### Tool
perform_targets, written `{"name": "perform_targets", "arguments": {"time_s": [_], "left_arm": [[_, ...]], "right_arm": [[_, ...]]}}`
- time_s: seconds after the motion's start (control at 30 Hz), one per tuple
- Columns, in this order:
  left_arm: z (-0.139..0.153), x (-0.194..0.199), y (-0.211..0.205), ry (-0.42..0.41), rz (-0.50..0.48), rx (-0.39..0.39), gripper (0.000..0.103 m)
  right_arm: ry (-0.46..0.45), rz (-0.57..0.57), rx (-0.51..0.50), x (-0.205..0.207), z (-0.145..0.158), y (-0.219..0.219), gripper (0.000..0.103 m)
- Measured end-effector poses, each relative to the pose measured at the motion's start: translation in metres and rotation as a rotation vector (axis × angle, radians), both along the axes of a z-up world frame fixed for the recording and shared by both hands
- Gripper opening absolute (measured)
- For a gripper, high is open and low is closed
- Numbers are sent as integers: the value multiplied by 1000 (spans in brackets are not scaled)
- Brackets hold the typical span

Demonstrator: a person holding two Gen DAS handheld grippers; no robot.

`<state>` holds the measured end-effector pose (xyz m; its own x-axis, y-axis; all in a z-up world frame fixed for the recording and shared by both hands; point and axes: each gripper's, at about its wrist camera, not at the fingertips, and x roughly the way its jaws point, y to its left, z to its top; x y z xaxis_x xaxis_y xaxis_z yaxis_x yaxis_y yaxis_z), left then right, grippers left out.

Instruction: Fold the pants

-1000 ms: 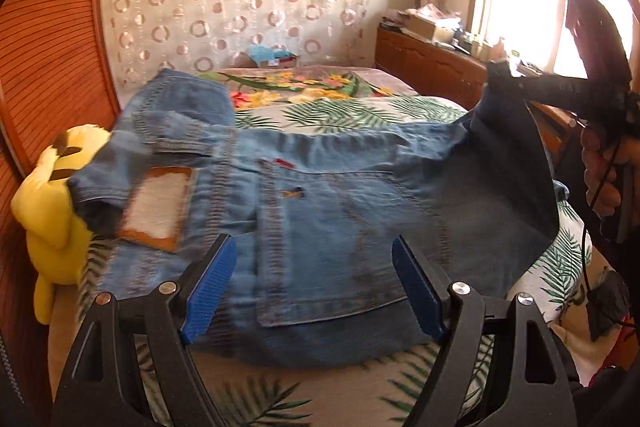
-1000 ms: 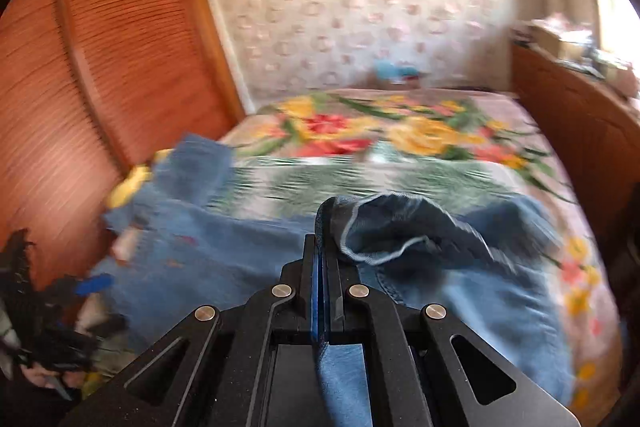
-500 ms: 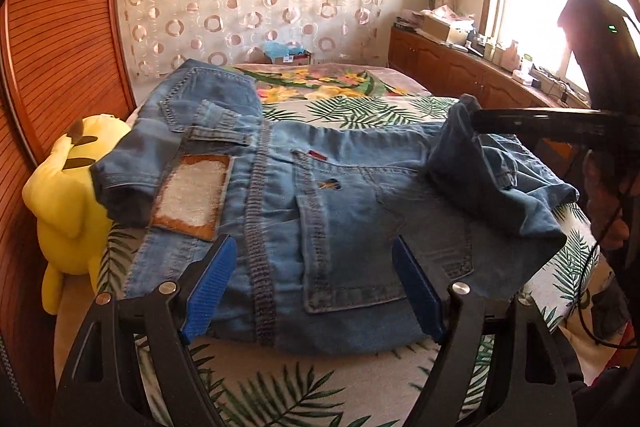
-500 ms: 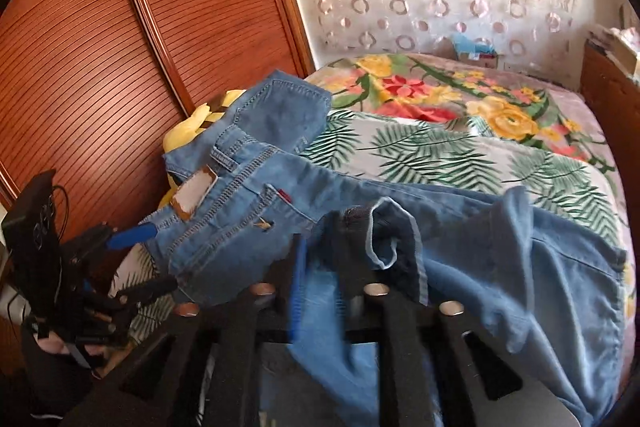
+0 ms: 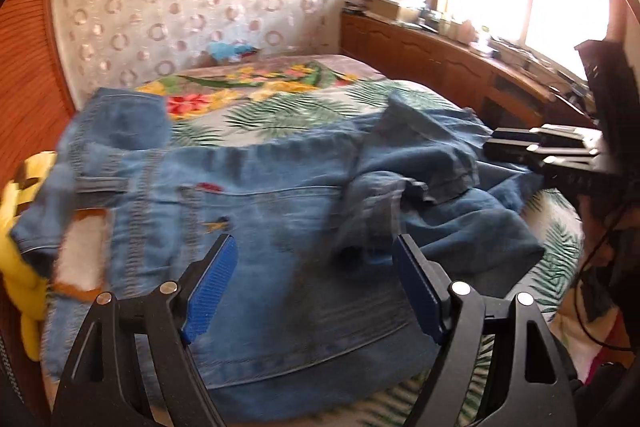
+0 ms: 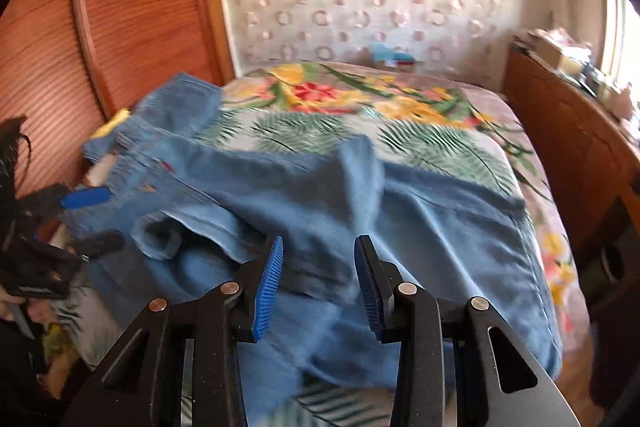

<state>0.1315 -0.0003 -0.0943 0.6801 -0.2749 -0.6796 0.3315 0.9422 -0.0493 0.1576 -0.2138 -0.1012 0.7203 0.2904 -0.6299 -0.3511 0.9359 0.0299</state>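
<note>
The blue jeans point(image 5: 280, 211) lie spread across the leaf-print bedspread point(image 5: 280, 111), back side up, with the white waist patch point(image 5: 82, 251) down at the left. A rumpled leg point(image 5: 424, 163) is folded over on the right half, bunched and uneven. The left gripper point(image 5: 314, 279) hovers just above the near edge of the denim, blue pads point(image 5: 210, 283) wide apart, nothing between them. Over on the right the right gripper point(image 5: 490, 149) pokes in from the side, its tip right at the crumpled fabric; too blurred to read its jaws. A yellow plush toy point(image 5: 20, 267) peeks out beside the waistband at far left.
</note>
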Motion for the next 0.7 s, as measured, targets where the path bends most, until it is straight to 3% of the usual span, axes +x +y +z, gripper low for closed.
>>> {"name": "perform_targets", "arguments": {"time_s": [0.07, 0.17, 0.3, 0.33, 0.43, 0.7], "left_arm": [[-2, 4, -9, 6, -21, 3, 79], [-5, 13, -22, 18, -58, 0, 66], [-16, 29, -31, 61, -82, 28, 45], [-18, 32, -31, 75, -82, 28, 33], [-17, 31, -27, 65, -77, 24, 19], [38, -2, 15, -70, -5, -37, 13]], "right_arm": [[6, -26, -5, -2, -7, -4, 39], [12, -52, -9, -2, -11, -5, 39], [13, -77, 17, -8, -10, -10, 39], [14, -79, 22, -8, -8, -8, 39], [15, -73, 26, -10, -7, -5, 39], [15, -38, 38, -6, -11, -3, 39]]}}
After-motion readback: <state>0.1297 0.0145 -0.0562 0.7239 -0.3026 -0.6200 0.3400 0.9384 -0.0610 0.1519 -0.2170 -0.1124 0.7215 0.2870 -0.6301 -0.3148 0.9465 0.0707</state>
